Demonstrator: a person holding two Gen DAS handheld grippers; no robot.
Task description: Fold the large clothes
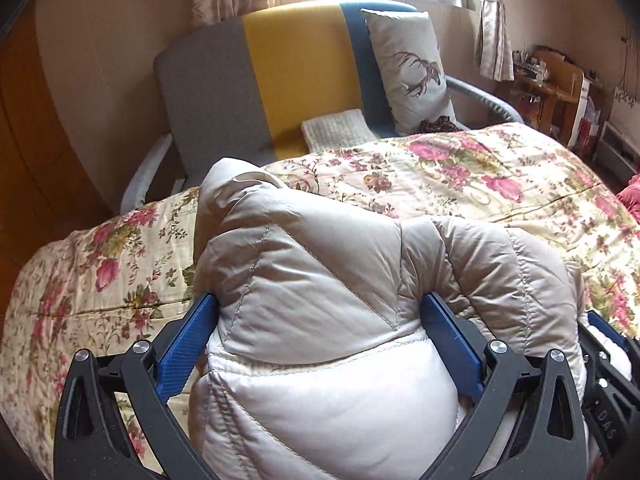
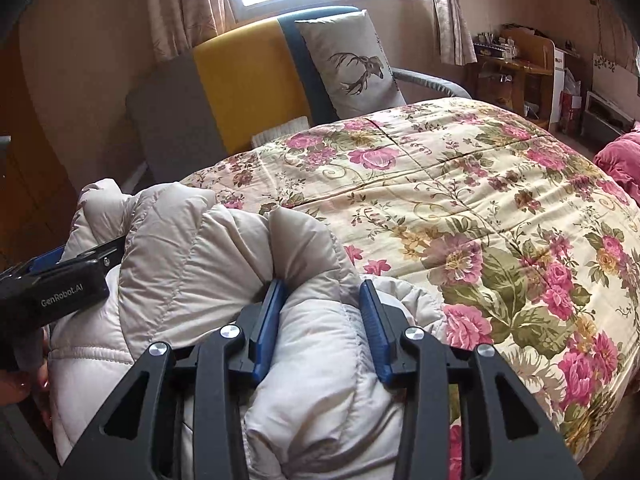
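Presently the puffer jacket (image 1: 320,312) is bunched at the near edge of the bed (image 2: 460,184), its bulk lying crosswise. Left gripper (image 1: 320,320) and right gripper (image 2: 320,304) each pinch a fold, fingers part-closed, side by side.

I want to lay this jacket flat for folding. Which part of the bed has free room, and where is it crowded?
The floral quilt is bare ahead and right of the puffer jacket, up to the armchair beyond and the pink bundle at far right. The near-left corner is crowded: the left tongs and right tongs both clamp the jacket there.
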